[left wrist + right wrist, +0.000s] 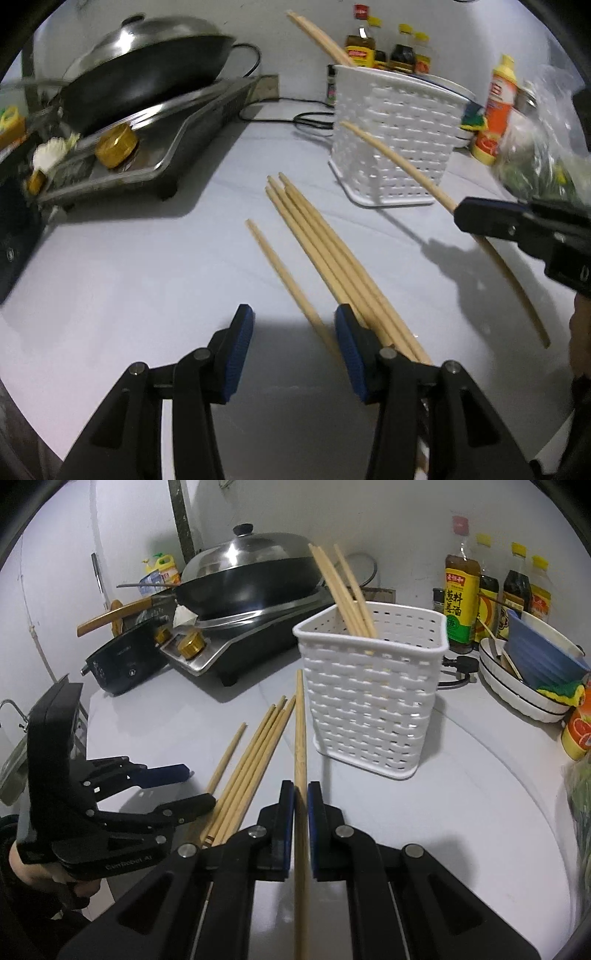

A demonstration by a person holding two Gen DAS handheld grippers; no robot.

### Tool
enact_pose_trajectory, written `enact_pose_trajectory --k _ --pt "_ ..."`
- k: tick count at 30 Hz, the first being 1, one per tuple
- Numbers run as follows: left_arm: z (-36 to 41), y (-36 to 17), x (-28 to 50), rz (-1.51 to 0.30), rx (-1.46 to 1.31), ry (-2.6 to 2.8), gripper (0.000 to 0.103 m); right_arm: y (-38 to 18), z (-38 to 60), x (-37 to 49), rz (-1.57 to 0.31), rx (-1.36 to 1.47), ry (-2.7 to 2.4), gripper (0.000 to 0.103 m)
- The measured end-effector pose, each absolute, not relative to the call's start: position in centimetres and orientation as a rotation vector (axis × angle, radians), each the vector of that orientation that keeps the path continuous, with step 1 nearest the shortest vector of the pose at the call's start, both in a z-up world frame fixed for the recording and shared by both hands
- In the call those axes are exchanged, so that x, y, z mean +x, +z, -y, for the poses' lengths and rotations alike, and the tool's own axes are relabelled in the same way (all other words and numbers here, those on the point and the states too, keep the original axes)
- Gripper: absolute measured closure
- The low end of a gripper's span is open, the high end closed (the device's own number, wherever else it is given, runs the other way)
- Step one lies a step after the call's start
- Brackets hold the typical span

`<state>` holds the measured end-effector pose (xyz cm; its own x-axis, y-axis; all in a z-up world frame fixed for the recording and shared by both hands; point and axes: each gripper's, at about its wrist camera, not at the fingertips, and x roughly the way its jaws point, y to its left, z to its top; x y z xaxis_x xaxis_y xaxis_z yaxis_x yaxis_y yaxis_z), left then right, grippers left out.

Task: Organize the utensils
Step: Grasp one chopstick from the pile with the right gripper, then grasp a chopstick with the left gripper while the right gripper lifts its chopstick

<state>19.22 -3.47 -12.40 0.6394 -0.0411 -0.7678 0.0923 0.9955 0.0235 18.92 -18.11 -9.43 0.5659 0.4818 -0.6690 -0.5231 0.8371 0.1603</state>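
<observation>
I take the white perforated plastic basket as my landmark and read across from its left. Far left of it sits the black wok with a steel lid on its stove, clear of my work. Nearer, my left gripper hangs over the white desk with its jaws released and nothing between them. The loose bundle of pale wooden chopsticks lies flat on the desk, to the left of the basket and in front of it. The chopsticks' long axes run roughly along the line the left gripper points, tips toward the basket. The bundle passes under and just outside the left gripper's right finger, and one stray chopstick lies a little apart on the bundle's left, its near end running toward the jaw gap.

Next comes my right gripper, jaws clenched on a single wooden chopstick. That stick points forward at the basket's near left corner, its tip short of the rim and lower than it. Inside the basket a few chopsticks already lean against the back left corner.

I judge the right hand is the nearer one to the basket, and the coming move turns on this: the held stick lies nearly level, while the basket opens upward, so the stick must be lifted and tipped upright above the rim before letting go. To the right of the basket stand sauce bottles and stacked dishes, close enough to mind.
</observation>
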Motion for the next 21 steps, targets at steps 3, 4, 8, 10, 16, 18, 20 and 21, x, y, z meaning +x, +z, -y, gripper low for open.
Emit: enact_pose_trajectory --k 3,4,8,10,16,18,20,21 --pt "3.23 -12.41 19.16 -0.876 0.062 -0.085 0.057 -9.53 18.30 18.82 -0.770 -0.055 0.594 0.096" --pt "3.12 -12.42 19.13 -0.876 0.061 -0.085 0.057 -9.52 18.29 18.76 -0.770 -0.056 0.597 0.096" --pt "2.96 -12.39 19.10 -0.884 0.056 -0.105 0.057 -9.37 18.24 18.63 -0.763 -0.053 0.604 0.096" --pt "3.07 -12.36 19.18 -0.886 0.065 -0.116 0.057 -9.30 18.23 18.65 -0.760 -0.048 0.607 0.096" --pt "3.39 -12.22 18.64 -0.891 0.090 -0.156 0.074 -9.19 18.30 18.69 -0.759 -0.041 0.617 0.096" --pt "3.23 -12.16 18.50 -0.894 0.090 -0.159 0.085 -9.11 18.28 18.57 -0.757 -0.041 0.619 0.096" --pt "3.15 -12.14 18.42 -0.896 0.089 -0.164 0.092 -9.10 18.30 18.55 -0.758 -0.035 0.616 0.096" --pt "3.13 -12.13 18.40 -0.897 0.086 -0.166 0.095 -9.09 18.34 18.58 -0.758 -0.033 0.615 0.096"
